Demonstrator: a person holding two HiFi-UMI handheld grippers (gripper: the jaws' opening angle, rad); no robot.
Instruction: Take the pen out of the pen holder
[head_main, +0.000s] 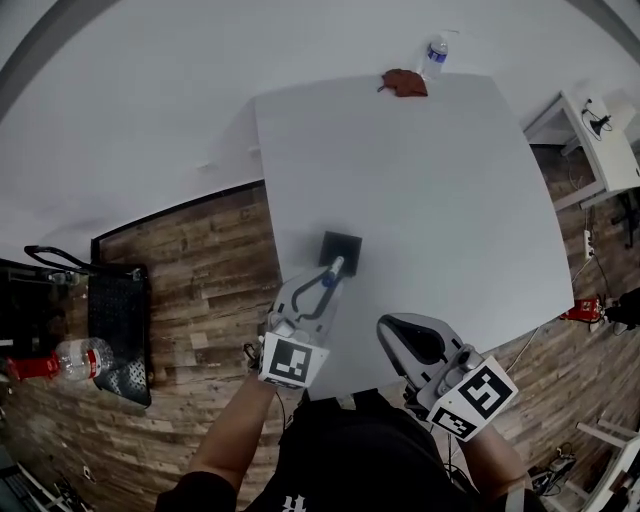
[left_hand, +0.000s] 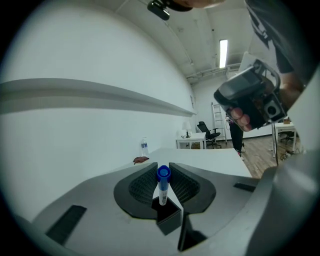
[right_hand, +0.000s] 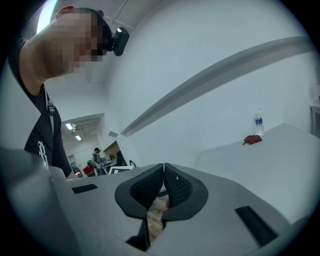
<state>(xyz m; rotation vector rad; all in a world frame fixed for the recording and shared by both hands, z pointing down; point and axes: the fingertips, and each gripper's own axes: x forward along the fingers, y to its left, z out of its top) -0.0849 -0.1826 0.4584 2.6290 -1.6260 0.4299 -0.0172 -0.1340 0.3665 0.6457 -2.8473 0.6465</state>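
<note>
A black square pen holder (head_main: 342, 248) stands on the white table (head_main: 440, 200), toward its near left side. A pen (head_main: 331, 272) with a blue cap leans out of it toward me. In the left gripper view the blue cap (left_hand: 163, 173) sits between the jaw pads, and the white barrel runs down into the holder (left_hand: 168, 218). My left gripper (head_main: 332, 270) (left_hand: 163, 172) is shut on the pen at its cap. My right gripper (head_main: 384, 327) (right_hand: 164, 168) hovers over the table's near edge, right of the holder, with its pads pressed together and nothing between them.
A water bottle (head_main: 433, 55) and a reddish-brown object (head_main: 404, 82) sit at the table's far edge. A black mesh basket (head_main: 120, 325) and a plastic bottle (head_main: 80, 358) lie on the wooden floor to the left. A white desk (head_main: 595, 145) stands at the right.
</note>
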